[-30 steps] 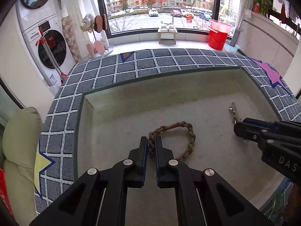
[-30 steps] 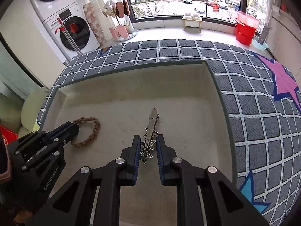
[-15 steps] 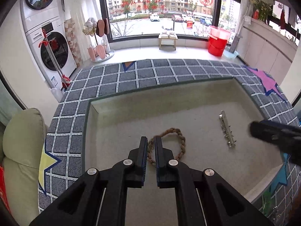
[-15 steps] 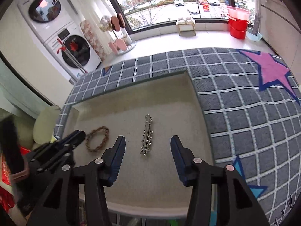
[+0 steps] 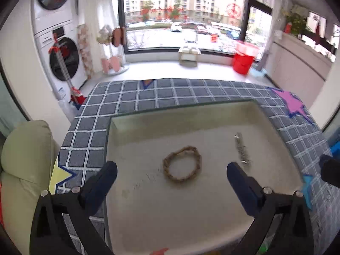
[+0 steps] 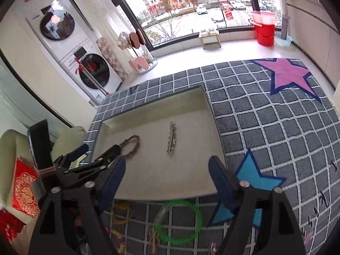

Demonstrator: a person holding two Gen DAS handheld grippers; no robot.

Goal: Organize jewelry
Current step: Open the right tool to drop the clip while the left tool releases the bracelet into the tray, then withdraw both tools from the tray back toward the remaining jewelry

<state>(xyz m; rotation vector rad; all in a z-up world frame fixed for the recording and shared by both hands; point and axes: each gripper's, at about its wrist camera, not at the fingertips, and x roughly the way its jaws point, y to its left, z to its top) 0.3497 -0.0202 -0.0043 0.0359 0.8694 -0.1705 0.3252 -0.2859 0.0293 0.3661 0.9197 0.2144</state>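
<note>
A braided brown bracelet (image 5: 187, 148) lies flat in the beige lined tray (image 5: 170, 212). A silver spiked hair clip (image 5: 241, 148) lies to its right. My left gripper (image 5: 171, 169) hovers above the bracelet, its jaws opening wide and touching nothing. In the right wrist view the clip (image 6: 172, 138) and bracelet (image 6: 137, 146) rest in the tray (image 6: 159, 176). My right gripper (image 6: 167, 161) is lifted over the tray's near edge, jaws opening with nothing between them. The left gripper (image 6: 96, 149) shows at the left, partly covering the bracelet.
The tray sits on a grey checked rug (image 6: 265, 127) with coloured stars. A green bangle (image 6: 197, 212), yellow cord (image 6: 121, 212) and other small pieces lie on the rug before the tray. A pale cushion (image 5: 23, 170) is on the left.
The left gripper let go of the bracelet and the right gripper let go of the clip. Both opened wide and pulled up and back from the tray.
</note>
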